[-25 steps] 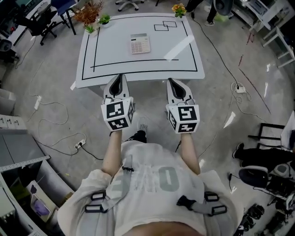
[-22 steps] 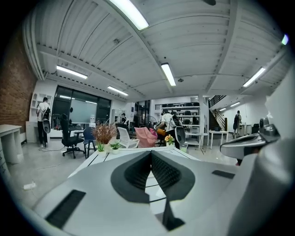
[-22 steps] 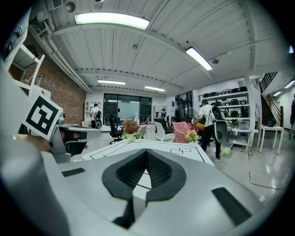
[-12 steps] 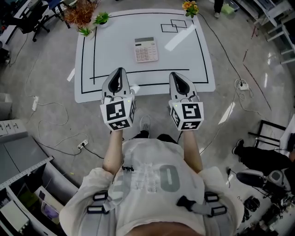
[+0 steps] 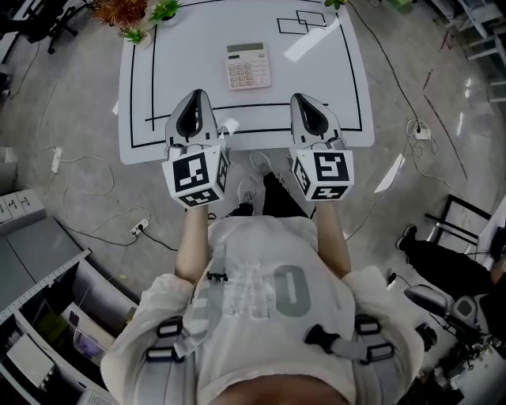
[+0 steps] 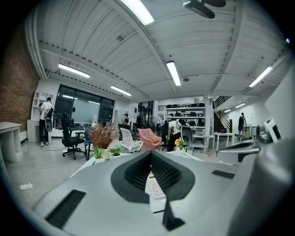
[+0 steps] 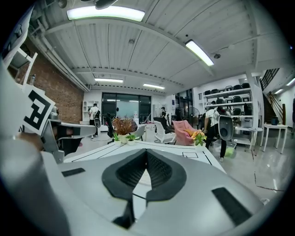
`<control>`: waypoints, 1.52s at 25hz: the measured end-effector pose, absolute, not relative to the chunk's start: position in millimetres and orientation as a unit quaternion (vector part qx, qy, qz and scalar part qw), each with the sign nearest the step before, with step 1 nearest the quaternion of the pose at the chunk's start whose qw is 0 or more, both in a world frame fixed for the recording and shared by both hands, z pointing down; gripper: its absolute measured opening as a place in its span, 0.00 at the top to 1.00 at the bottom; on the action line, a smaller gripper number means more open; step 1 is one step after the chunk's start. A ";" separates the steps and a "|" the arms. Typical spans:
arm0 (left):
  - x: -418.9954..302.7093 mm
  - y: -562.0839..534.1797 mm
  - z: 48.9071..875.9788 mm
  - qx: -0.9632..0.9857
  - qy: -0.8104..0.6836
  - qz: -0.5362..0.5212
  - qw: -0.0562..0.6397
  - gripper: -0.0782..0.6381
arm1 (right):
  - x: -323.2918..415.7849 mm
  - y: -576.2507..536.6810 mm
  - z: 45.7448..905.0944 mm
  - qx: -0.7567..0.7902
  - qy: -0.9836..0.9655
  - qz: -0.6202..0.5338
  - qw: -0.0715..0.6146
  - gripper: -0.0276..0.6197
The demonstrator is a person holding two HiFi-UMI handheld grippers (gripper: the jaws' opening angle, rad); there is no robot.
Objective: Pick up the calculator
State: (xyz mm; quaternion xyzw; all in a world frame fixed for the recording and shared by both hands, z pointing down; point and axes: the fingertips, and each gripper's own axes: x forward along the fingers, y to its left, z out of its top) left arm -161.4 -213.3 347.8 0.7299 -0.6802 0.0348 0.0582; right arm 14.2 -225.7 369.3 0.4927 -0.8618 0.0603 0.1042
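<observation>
The calculator (image 5: 248, 66), beige with a dark display, lies flat on the white table (image 5: 340, 87) inside the black outline. My left gripper (image 5: 196, 96) and right gripper (image 5: 303, 100) hover side by side over the table's near edge, short of the calculator, which sits ahead between them. Both are shut with nothing held. In the left gripper view, the calculator (image 6: 154, 189) shows through the slit under the closed left gripper (image 6: 150, 154). In the right gripper view, the right gripper (image 7: 146, 151) frames only bare table.
Small potted plants (image 5: 130, 16) stand at the table's far left corner, and an orange flower pot (image 7: 199, 136) at the far right. Cables and a power strip (image 5: 138, 228) lie on the floor to the left. Office chairs and people are far behind.
The person has stepped up to the table. Both grippers moved forward from over the floor to above the near edge, and the calculator now lies closer.
</observation>
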 end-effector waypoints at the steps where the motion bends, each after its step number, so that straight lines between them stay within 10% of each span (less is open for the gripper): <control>1: -160.4 -217.1 347.0 0.727 -0.683 0.034 0.055 0.86 | 12.6 -229.6 369.5 0.491 -0.863 0.057 0.103 0.95; 16: -160.3 -250.0 341.1 0.714 -0.698 0.029 0.044 0.86 | -1.8 -267.2 365.8 0.449 -0.888 0.060 0.083 0.95; 17: -160.5 -251.0 340.7 0.715 -0.697 0.028 0.043 0.86 | -6.3 -267.5 367.3 0.437 -0.893 0.069 0.079 0.72; 18: -160.5 -252.0 340.5 0.716 -0.696 0.028 0.043 0.86 | -10.6 -268.1 369.0 0.427 -0.898 0.077 0.074 0.29; 38: -157.0 -279.8 352.5 0.722 -0.688 0.036 0.057 0.86 | -18.5 -300.4 390.2 0.378 -0.911 0.130 0.104 0.27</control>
